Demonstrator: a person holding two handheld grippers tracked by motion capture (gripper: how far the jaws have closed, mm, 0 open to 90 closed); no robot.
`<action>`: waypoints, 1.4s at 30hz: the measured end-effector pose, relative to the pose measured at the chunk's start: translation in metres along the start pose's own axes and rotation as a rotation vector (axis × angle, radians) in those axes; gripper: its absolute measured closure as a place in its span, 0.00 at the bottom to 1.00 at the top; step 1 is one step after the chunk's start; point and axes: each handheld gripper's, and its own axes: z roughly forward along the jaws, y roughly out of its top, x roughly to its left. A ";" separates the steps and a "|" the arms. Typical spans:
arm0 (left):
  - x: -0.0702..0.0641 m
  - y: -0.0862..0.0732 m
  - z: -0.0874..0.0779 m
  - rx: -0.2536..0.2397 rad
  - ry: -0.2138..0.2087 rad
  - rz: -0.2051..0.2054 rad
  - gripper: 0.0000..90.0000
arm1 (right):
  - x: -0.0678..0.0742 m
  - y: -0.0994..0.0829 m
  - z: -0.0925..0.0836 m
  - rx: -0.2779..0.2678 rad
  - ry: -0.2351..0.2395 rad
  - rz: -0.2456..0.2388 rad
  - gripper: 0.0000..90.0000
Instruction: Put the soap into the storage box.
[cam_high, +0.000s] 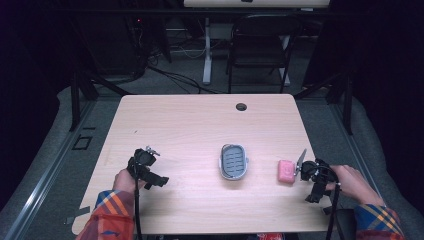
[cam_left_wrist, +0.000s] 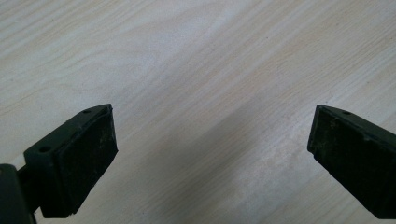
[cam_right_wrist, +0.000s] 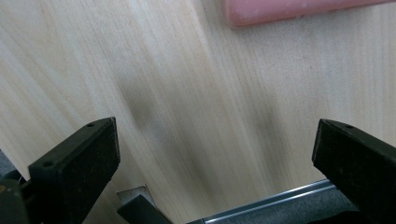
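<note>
We see 2 hand-held grippers at the near edge of a light wood table (cam_high: 200, 125), each gripped by a person in plaid sleeves.

The left gripper (cam_high: 145, 167) sits over the near-left part of the table, held by the left hand (cam_high: 122, 180). In the left gripper view, the left gripper (cam_left_wrist: 212, 140) has its 2 jaws spread wide, with bare wood grain between them and nothing held.

The right gripper (cam_high: 312, 172) sits at the near-right edge, held by the right hand (cam_high: 352, 182). In the right gripper view, the right gripper (cam_right_wrist: 215, 149) also has its 2 jaws spread wide and empty. The table's metal edge strip (cam_right_wrist: 280, 198) runs across the bottom of that view.

A pink soap bar (cam_high: 286, 171) lies flat on the table just beside the right gripper, on its left side. In the right gripper view the soap bar (cam_right_wrist: 289, 9) lies beyond the jaws at the top, apart from them.

A grey soap dish (cam_high: 233, 161) with a slotted floor rests near the table centre, between the 2 grippers and apart from the soap bar.

Farther off, we note 1 round cable hole (cam_high: 241, 106) near the table's far edge, and a black folding chair (cam_high: 260, 45) beyond it.
</note>
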 end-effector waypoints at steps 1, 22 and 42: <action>0.000 0.000 0.000 0.000 0.000 0.000 0.01 | 0.000 0.000 0.000 0.000 0.000 0.000 0.00; -0.003 0.003 0.003 0.007 -0.002 0.031 0.01 | -0.010 0.001 -0.007 0.024 -0.005 0.023 0.00; -0.006 0.005 0.004 0.009 -0.022 0.052 0.01 | -0.019 0.023 -0.018 -0.016 0.000 0.007 0.00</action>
